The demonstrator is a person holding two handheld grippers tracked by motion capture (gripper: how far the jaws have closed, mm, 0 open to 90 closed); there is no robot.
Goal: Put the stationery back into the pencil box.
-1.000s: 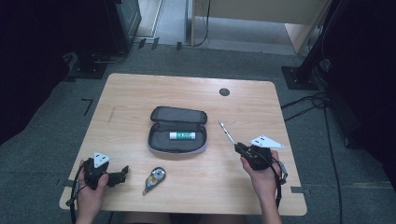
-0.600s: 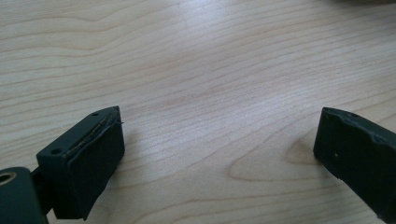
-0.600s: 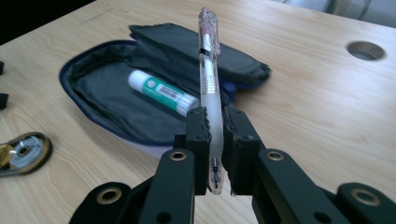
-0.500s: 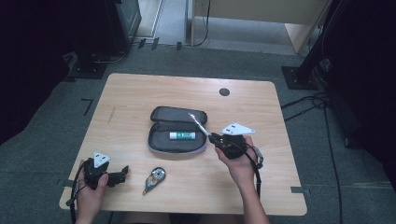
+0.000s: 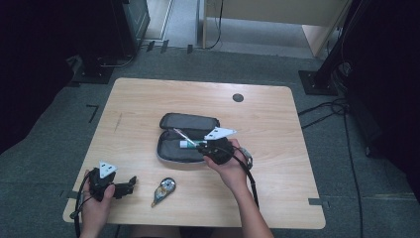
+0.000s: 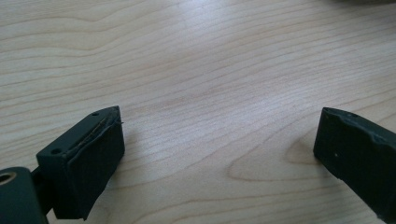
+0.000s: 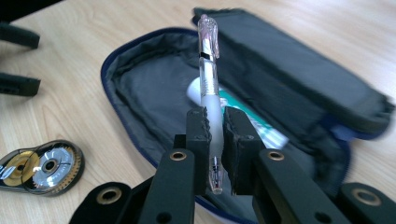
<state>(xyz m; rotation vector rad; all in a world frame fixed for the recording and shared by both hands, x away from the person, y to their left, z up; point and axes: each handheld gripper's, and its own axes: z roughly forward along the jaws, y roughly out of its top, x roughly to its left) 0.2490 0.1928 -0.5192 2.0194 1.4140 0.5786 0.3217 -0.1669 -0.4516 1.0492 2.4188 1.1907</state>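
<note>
An open dark pencil case (image 5: 178,148) (image 7: 154,88) lies in the middle of the wooden table (image 5: 148,99), with a green and white tube (image 5: 188,144) (image 7: 261,123) inside. My right gripper (image 5: 200,147) (image 7: 215,126) is shut on a clear pen (image 7: 208,79) (image 5: 183,136), which points out over the open case. A correction tape dispenser (image 5: 163,190) (image 7: 39,167) lies near the front edge. My left gripper (image 5: 130,186) (image 6: 219,149) rests low at the front left, open, with bare wood between its fingers.
A dark round grommet (image 5: 237,97) sits in the table's back right. A cable (image 5: 250,178) trails from the right gripper along the forearm. Black stands and cables stand on the grey floor around the table.
My right gripper has carried the pen leftward from the table's right side to above the open case. The left gripper has stayed put.
</note>
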